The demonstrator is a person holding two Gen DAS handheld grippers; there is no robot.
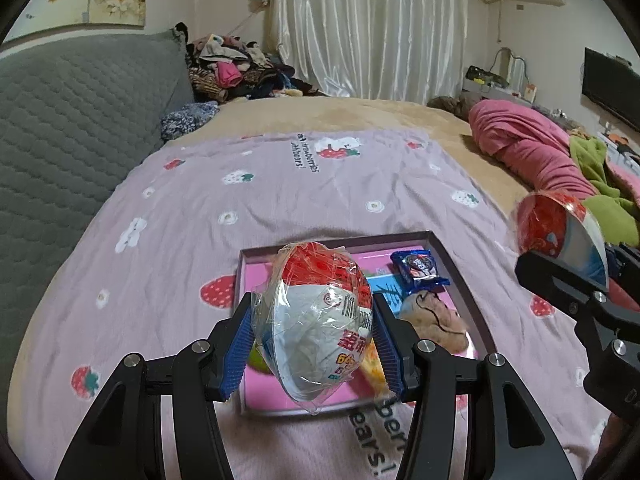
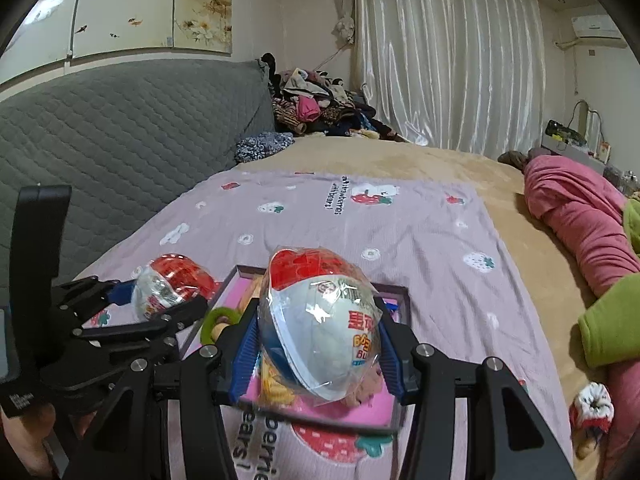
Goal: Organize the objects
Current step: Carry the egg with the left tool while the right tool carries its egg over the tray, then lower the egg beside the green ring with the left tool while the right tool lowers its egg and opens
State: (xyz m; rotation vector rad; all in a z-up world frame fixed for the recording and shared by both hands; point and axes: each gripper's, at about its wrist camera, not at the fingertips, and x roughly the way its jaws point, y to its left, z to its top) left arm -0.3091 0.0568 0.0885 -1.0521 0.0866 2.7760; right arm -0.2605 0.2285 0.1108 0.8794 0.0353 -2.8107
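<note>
Each gripper holds a red-and-white egg-shaped toy in clear crinkled wrap above a shallow box (image 1: pixel 460 280) with a pink floor. In the left wrist view my left gripper (image 1: pixel 314 312) is shut on one wrapped egg (image 1: pixel 320 320), its blue pads pressing both sides. At the right edge of that view my right gripper (image 1: pixel 560 276) carries the second egg (image 1: pixel 556 232). In the right wrist view my right gripper (image 2: pixel 318 320) is shut on that egg (image 2: pixel 320 332), while my left gripper (image 2: pixel 160 304) and its egg (image 2: pixel 172 288) hang at the left.
The box holds a blue biscuit packet (image 1: pixel 418 270), a beige plush (image 1: pixel 436 320), a green ring (image 2: pixel 210 322) and a yellow item. It lies on a lilac strawberry-print sheet (image 1: pixel 280 184) over a bed. A grey quilted headboard (image 1: pixel 80 120) stands left; pink and green bedding (image 1: pixel 540 152) lies right.
</note>
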